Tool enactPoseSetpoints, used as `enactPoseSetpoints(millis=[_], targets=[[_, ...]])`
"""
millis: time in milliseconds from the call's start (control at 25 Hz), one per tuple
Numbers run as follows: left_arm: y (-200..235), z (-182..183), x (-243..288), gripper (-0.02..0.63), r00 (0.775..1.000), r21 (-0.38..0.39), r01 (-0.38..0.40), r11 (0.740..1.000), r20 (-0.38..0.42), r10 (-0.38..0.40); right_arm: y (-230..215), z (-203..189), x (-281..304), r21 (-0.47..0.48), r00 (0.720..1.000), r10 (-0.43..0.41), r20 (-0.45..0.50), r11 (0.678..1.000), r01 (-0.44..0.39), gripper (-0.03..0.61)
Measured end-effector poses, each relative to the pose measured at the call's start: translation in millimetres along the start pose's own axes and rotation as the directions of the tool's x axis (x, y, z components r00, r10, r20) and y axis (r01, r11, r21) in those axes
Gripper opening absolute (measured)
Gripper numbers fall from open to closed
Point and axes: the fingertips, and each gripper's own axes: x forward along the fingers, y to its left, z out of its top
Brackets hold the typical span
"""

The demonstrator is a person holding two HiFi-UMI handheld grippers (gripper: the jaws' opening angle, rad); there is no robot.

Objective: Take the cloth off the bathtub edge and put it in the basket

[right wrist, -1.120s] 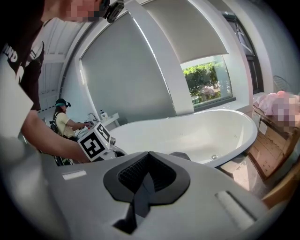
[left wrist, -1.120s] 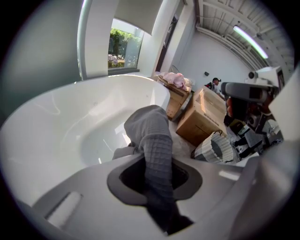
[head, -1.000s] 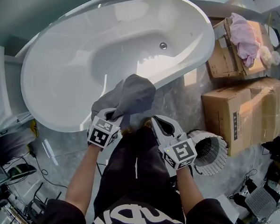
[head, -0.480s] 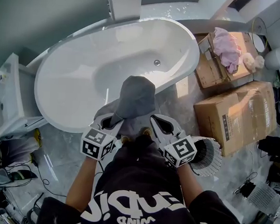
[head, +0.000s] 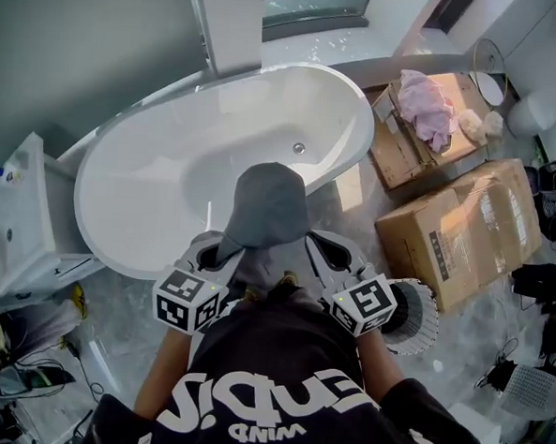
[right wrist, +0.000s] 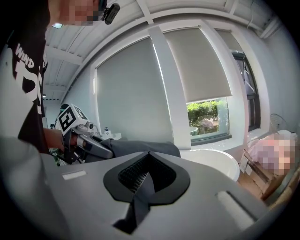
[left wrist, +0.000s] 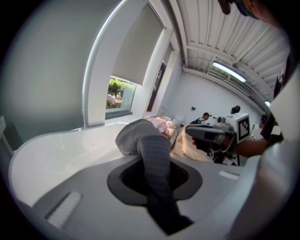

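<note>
Currently, the left tool (head: 222,252) is pinching the grey cloth (head: 268,206) above the bathtub (head: 82,200) rim; the right tool (head: 319,251) is hovering pressed together, empty, near the basket (head: 417,315).

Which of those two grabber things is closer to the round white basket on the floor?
Right. The right gripper is close by the basket, just left of it in the head view; the left gripper is farther left, across the grey cloth.

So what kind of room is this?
Probably a half-finished bathroom: a big white bathtub sits under a window, with cardboard boxes and loose cables on the floor around it.
</note>
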Motion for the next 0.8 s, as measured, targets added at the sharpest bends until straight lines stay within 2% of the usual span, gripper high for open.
enactPoseSetpoints(millis=[200, 400, 600, 800], targets=[[-24.5, 12.2, 19.7, 0.067, 0.997, 0.032, 0.082, 0.996, -0.014, -0.081, -19.3, 14.0, -25.9, -0.010, 0.995, -0.085, 0.045, 0.996, 0.086, 0.009], [-64.8, 27.9, 46.7, 0.067, 0.982, 0.078, 0.191, 0.978, -0.008, -0.191, -41.0, 16.9, -67.5, 0.001, 0.977, -0.200, 0.077, 0.980, 0.201, 0.009], [-94.1, 36.9, 57.1, 0.067, 0.947, 0.113, 0.321, 0.940, -0.016, -0.321, -45.8, 7.0, -105.5, 0.056, 0.932, -0.351, 0.095, 0.936, 0.347, 0.009], [-120.2, 43.3, 60.0, 0.067, 0.903, 0.174, 0.430, 0.886, -0.056, -0.427, -27.1, -5.3, -139.7, 0.105, 0.873, -0.477, 0.099, 0.878, 0.468, 0.009]])
